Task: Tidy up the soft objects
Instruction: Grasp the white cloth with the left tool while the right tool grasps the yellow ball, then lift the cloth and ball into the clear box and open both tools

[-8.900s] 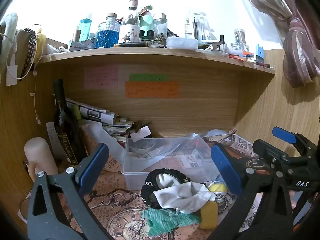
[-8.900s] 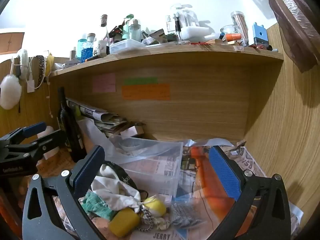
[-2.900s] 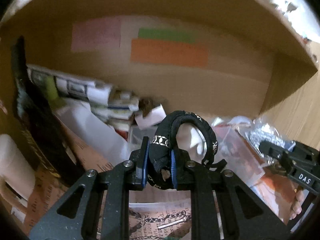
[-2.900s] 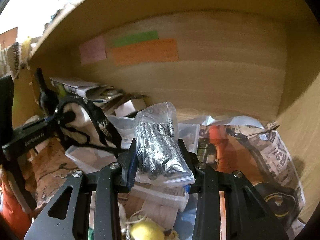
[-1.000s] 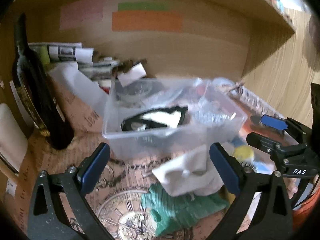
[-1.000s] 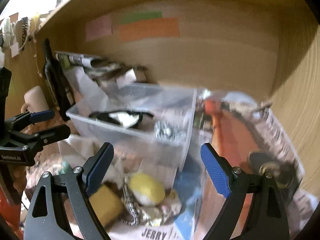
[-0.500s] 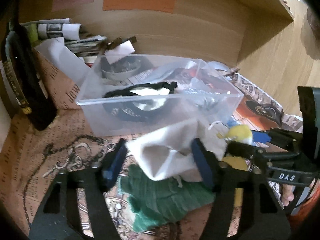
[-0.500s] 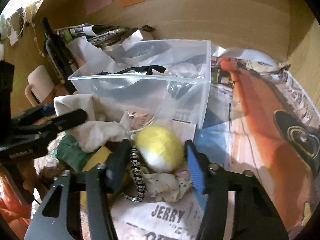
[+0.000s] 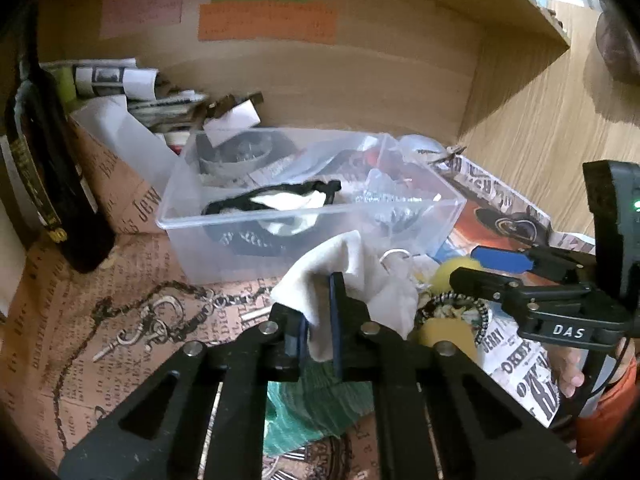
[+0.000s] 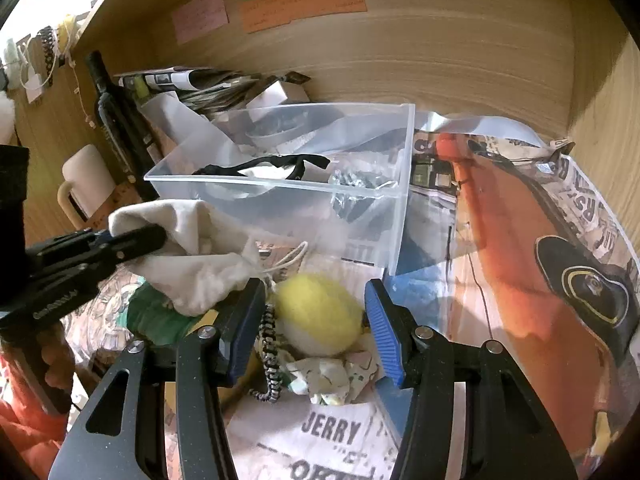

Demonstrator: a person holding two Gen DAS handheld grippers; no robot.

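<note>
My left gripper (image 9: pixel 318 320) is shut on a cream cloth pouch (image 9: pixel 352 268), which also shows in the right wrist view (image 10: pixel 192 248), just in front of the clear plastic bin (image 9: pixel 224 228). The bin (image 10: pixel 400 184) holds a black-and-white pouch (image 9: pixel 276 200) and a bag of silvery items (image 10: pixel 352 184). My right gripper (image 10: pixel 316 320) is open, its jaws either side of a yellow felt ball (image 10: pixel 320 312); I cannot tell whether they touch it. A green cloth (image 9: pixel 308 404), a yellow sponge (image 9: pixel 448 336) and a braided cord (image 10: pixel 270 356) lie beside it.
A dark wine bottle (image 9: pixel 48 184) stands at the left, with rolled newspapers (image 9: pixel 132 84) behind. A metal chain (image 9: pixel 152 320) lies on the printed paper. A beige mug (image 10: pixel 84 184) stands at the left. Wooden walls close the back and right.
Both grippers dropped their earlier items in the bin and came down to the pile. The left jaws have closed on the cream pouch; the right jaws have narrowed around the yellow ball.
</note>
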